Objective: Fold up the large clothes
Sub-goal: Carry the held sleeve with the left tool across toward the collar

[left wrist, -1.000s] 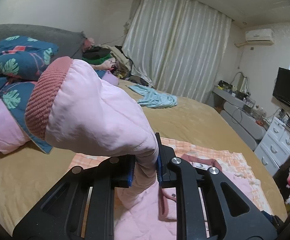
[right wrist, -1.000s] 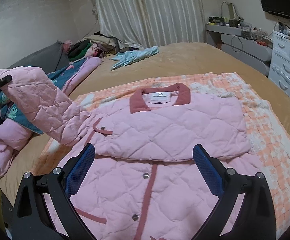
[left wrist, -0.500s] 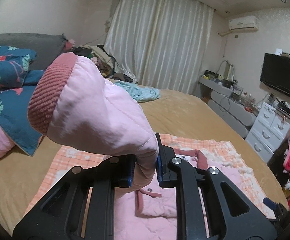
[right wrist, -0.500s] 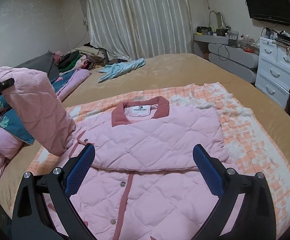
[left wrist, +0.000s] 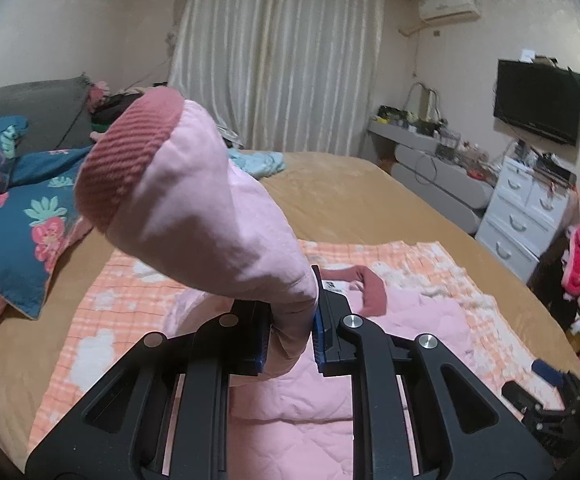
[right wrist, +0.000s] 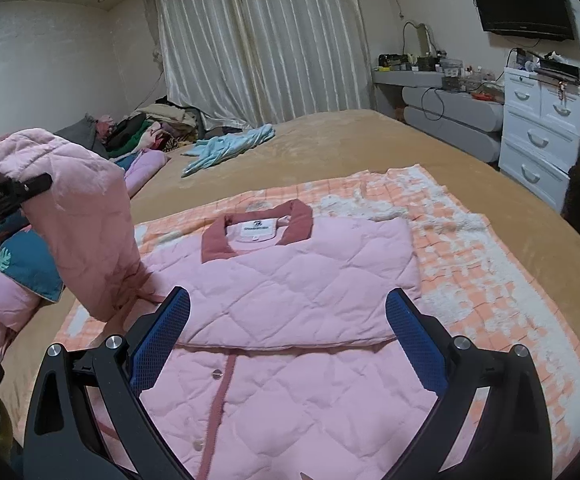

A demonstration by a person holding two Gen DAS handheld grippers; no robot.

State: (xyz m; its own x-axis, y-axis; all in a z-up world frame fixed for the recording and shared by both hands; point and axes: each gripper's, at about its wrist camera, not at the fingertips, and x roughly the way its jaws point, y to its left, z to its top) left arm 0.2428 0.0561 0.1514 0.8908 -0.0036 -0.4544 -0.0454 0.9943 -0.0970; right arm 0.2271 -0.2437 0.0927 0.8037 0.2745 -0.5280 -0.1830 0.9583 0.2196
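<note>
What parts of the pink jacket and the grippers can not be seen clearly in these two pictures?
- Pink jacket hem: cut off by the bottom edge, right wrist view.
- Collar label: print too small to read, right wrist view.
- Left gripper pads: partly covered by the clamped sleeve, left wrist view.
- Right gripper, open: only its fingers show; the hand stays out of frame.

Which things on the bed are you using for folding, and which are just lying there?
For the job:
- pink quilted jacket
- its lifted sleeve, pinched in the left claw
- open right claw

Just lying about:
- light blue garment
- dark blue floral quilt
- heap of clothes
</note>
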